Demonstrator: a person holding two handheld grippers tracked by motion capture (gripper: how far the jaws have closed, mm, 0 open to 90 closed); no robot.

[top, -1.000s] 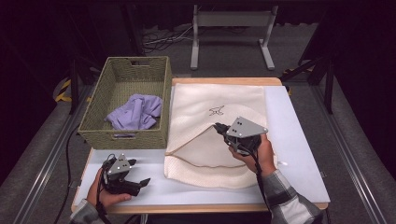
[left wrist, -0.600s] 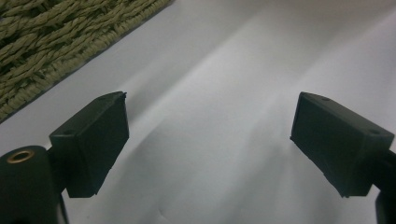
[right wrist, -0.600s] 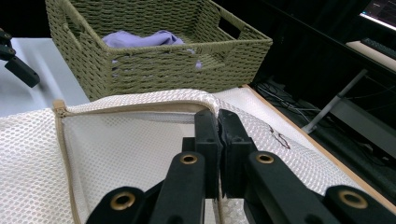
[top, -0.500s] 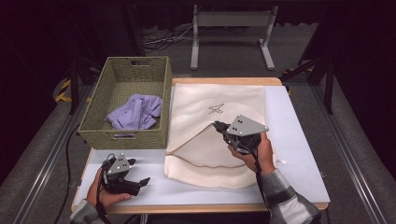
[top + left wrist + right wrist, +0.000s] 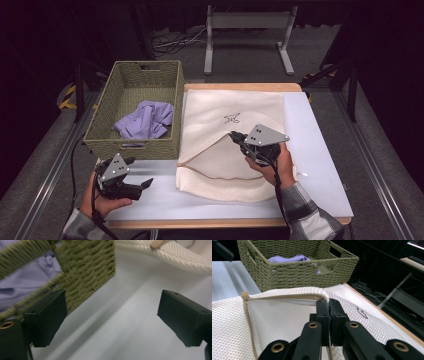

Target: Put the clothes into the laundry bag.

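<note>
The right gripper (image 5: 239,139) has its fingers clamped on the upper edge of the mesh laundry bag (image 5: 220,160) opening, lifting it off the table (image 5: 320,165). The left gripper (image 5: 142,184) holds its fingers apart, nothing between them, with the wicker basket (image 5: 131,146) just beyond and purple cloth (image 5: 145,120) inside it.

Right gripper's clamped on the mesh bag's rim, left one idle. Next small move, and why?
Probably lift the right gripper a little to open the mesh bag wider. Its jaws are shut on the bag's rim, and the purple cloth lies in the basket. The left gripper is open over bare table, free to fetch it.
</note>
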